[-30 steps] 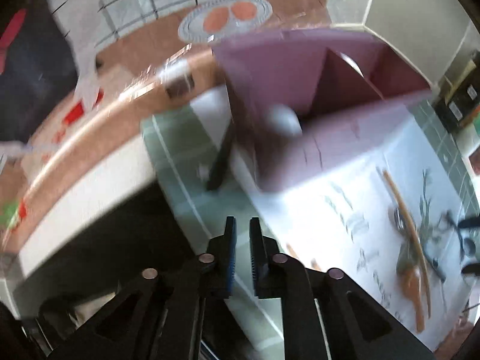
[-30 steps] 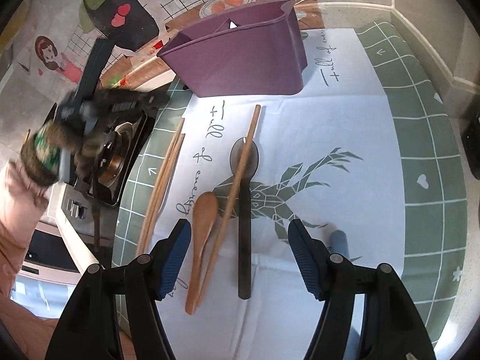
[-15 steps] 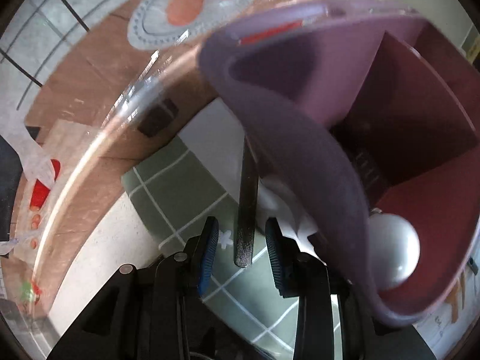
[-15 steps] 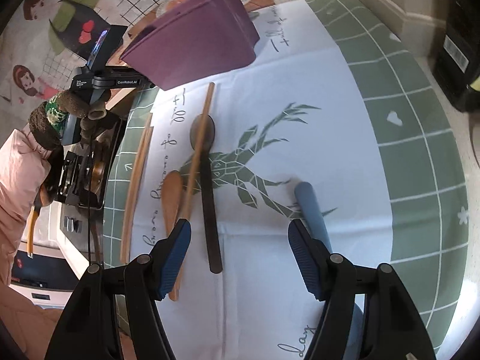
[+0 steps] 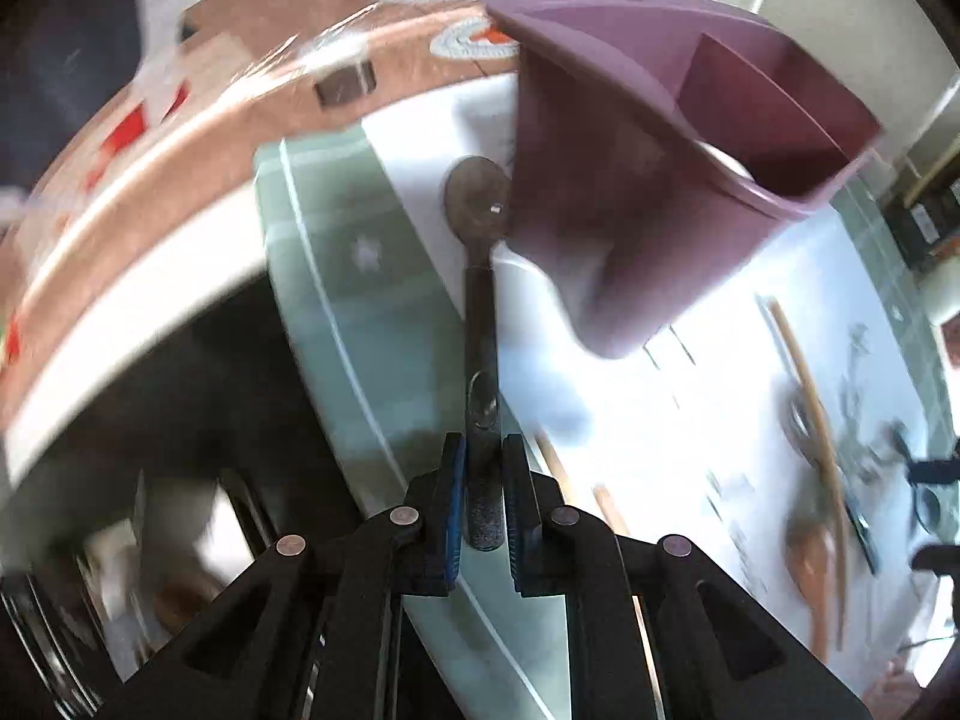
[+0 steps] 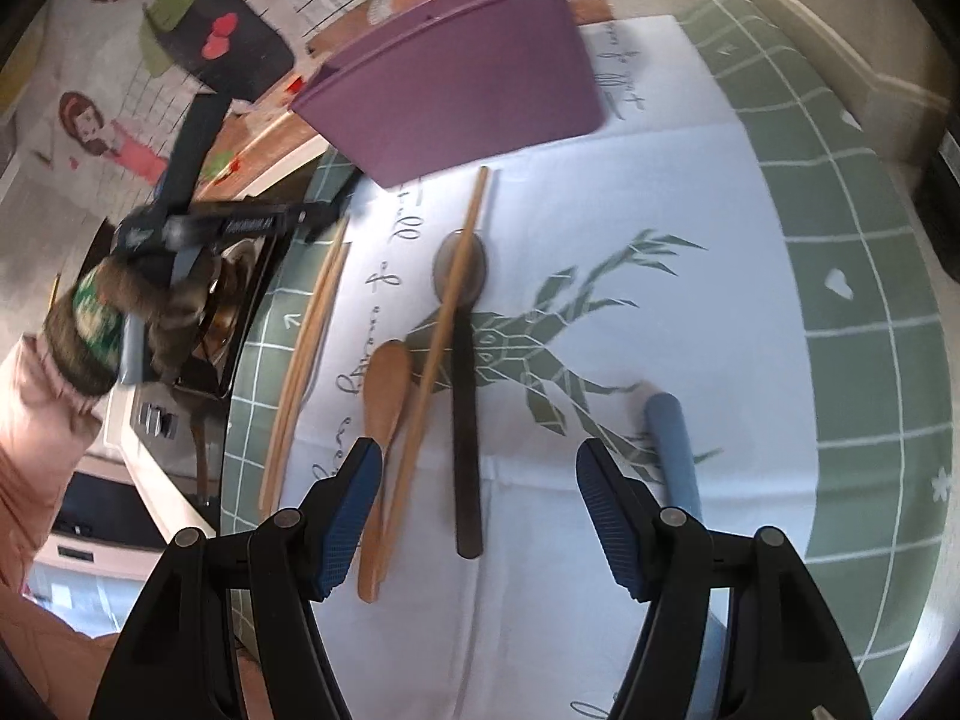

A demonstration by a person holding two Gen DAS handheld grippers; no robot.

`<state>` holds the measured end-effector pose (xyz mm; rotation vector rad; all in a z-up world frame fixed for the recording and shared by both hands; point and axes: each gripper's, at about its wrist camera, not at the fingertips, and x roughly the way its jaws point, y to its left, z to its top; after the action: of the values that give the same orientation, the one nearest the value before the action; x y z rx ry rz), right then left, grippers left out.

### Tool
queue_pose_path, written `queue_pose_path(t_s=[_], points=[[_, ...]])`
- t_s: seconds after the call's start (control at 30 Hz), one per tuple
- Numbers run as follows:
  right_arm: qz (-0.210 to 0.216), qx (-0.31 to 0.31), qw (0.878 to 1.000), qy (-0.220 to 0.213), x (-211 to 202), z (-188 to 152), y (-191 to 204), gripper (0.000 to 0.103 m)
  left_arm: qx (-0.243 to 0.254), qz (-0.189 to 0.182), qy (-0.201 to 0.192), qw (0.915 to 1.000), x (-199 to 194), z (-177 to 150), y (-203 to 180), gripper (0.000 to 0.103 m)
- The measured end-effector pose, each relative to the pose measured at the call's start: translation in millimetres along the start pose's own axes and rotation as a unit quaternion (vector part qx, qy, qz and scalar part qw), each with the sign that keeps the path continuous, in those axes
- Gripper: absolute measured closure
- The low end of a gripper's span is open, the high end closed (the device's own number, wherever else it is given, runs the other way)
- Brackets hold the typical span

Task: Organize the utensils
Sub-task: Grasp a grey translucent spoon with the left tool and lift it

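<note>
Now the left gripper (image 5: pixel 483 501) is closing, its blue pads narrowing onto the handle of a dark spoon (image 5: pixel 480 276) that stands between them; the pads are pressing the handle from both sides. That spoon is pointing away from the gripper, its bowl lying on the white cloth (image 5: pixel 648 432) just beside the lower wall of the purple utensil holder (image 5: pixel 606 180), which is standing partly on the cloth and partly on the green checked mat (image 5: pixel 336 276). A pale rounded thing is showing inside the holder, too blurred to name. The right gripper (image 6: pixel 480 510) is hanging wide with nothing between its fingers, above the cloth. Beneath it, a second dark spoon (image 6: pixel 465 420) is lying along the cloth with a single wooden chopstick (image 6: pixel 447 324) crossing its bowl. A wooden spoon (image 6: pixel 384 420) is lying just to the left of that chopstick, and a pair of chopsticks (image 6: pixel 306 354) is resting on the cloth's left edge. A blue handle (image 6: pixel 672 444) is lying apart, on the right side. A gloved hand (image 6: pixel 138 312) with a pink sleeve is gripping the left tool at the table's edge.
</note>
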<state>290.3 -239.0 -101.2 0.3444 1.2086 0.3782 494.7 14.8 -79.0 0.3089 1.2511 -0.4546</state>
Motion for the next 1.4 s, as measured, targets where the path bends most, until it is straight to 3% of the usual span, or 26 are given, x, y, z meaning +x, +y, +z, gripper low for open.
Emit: queue_pose_path(t_s=[0.2, 0.33, 0.47, 0.5, 0.53, 0.6, 0.67, 0.77, 1.03, 1.13, 1.2, 1.4], points=[[-0.030, -0.047, 0.998, -0.007, 6, 8, 20, 0.038, -0.012, -0.029, 0.022, 0.9993, -25, -64, -35, 0.091], [-0.055, -0.080, 0.995, -0.021, 23, 33, 32, 0.037, -0.035, -0.062, 0.027, 0.9971, -38, -112, -65, 0.091], [-0.065, -0.091, 0.993, -0.024, 43, 63, 37, 0.037, -0.042, -0.059, 0.002, 0.9974, -44, -145, -81, 0.088], [-0.062, -0.095, 0.993, -0.024, 47, 70, 40, 0.037, -0.047, -0.057, -0.007, 0.9972, -46, -168, -85, 0.083], [-0.060, -0.101, 0.993, -0.025, 50, 75, 44, 0.037, -0.055, -0.057, -0.018, 0.9967, -51, -170, -86, 0.078], [-0.061, -0.114, 0.991, -0.030, 55, 84, 52, 0.037, -0.084, -0.058, -0.053, 0.9934, -50, -183, -89, 0.052], [-0.055, -0.127, 0.990, -0.034, 61, 95, 62, 0.036, -0.111, -0.053, -0.090, 0.9884, -61, -187, -90, 0.043], [-0.053, -0.144, 0.987, -0.037, 72, 109, 75, 0.031, -0.137, -0.051, -0.119, 0.9821, -56, -178, -99, 0.040], [-0.055, -0.188, 0.979, -0.050, 96, 144, 111, 0.031, -0.174, -0.055, -0.126, 0.9752, -50, -178, -96, 0.038], [-0.040, -0.193, 0.979, -0.059, 78, 136, 111, 0.030, -0.167, -0.056, -0.132, 0.9755, -44, -172, -95, 0.038], [-0.045, -0.197, 0.977, -0.070, 60, 126, 104, 0.020, -0.145, -0.057, -0.132, 0.9789, -42, -164, -96, 0.039], [-0.136, -0.204, 0.961, -0.124, 12, 94, 78, 0.001, -0.085, -0.066, -0.097, 0.9894, -20, -115, -106, 0.055]])
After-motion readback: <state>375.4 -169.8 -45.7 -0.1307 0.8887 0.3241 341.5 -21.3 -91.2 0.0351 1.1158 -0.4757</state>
